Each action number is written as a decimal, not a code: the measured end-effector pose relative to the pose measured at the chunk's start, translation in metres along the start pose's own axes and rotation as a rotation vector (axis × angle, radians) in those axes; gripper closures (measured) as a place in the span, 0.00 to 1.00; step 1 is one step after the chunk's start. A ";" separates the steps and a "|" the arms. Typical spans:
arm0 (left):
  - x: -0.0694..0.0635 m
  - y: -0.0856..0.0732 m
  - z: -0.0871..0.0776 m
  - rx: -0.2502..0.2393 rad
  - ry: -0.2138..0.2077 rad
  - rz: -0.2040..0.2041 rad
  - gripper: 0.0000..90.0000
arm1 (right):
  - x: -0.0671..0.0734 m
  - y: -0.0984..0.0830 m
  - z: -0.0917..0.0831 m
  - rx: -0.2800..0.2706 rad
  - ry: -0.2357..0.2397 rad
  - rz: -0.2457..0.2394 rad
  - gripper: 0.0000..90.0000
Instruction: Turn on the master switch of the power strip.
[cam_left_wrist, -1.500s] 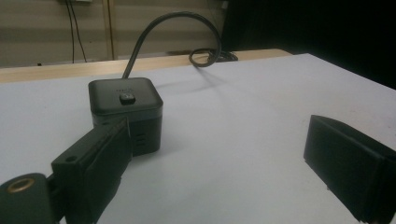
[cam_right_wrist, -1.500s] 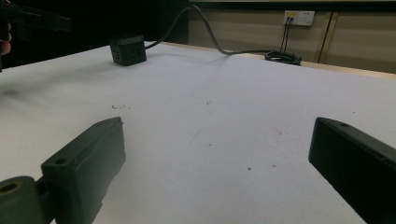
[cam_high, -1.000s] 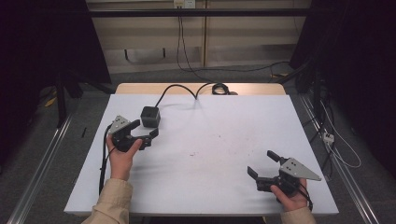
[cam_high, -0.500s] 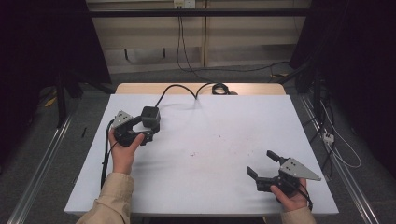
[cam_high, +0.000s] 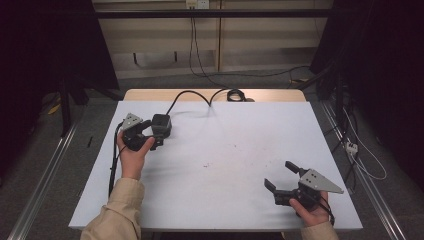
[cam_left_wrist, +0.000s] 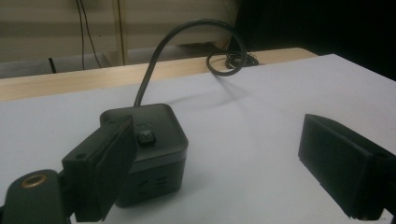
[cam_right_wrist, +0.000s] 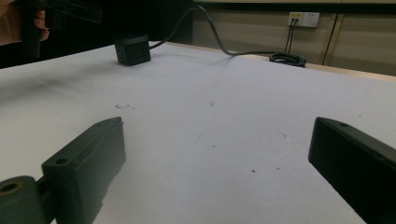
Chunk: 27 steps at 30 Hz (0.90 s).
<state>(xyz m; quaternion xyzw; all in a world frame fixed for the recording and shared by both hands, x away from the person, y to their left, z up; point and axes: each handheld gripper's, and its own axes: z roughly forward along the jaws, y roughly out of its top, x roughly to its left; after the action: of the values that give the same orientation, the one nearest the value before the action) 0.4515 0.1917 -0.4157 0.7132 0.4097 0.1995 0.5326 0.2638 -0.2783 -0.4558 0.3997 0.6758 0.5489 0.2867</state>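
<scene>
Clearly, the left gripper is held with its 2 black jaws spread wide, and the small black plastic cube with a thick black cable is seen against the inner face of 1 jaw, the other jaw standing well apart across bare white table. The cube's cable is run away toward the table's far edge. The right gripper, likewise spread, is rested near the table's front corner, well apart from the cube, so the left hand is judged far nearer.

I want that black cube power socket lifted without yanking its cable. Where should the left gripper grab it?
Grip the cube power socket across its two flat side walls, low on the body, coming from the side opposite the cable. The cable leaves the far top edge, and the left gripper is open wide enough to straddle it.
</scene>
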 end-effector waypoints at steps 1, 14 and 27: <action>0.001 0.001 0.001 0.001 0.004 -0.001 0.12 | 0.000 0.000 0.000 0.000 0.000 0.000 0.04; 0.015 0.002 0.003 -0.002 0.047 -0.016 0.19 | 0.000 0.000 0.000 -0.002 0.003 0.000 0.04; 0.017 0.007 0.006 0.019 0.072 0.017 0.36 | 0.000 0.000 0.000 -0.001 0.007 -0.001 0.04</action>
<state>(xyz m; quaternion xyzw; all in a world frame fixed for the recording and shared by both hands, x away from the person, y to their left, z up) 0.4683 0.2010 -0.4136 0.7139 0.4245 0.2258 0.5091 0.2638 -0.2780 -0.4556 0.3972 0.6769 0.5505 0.2846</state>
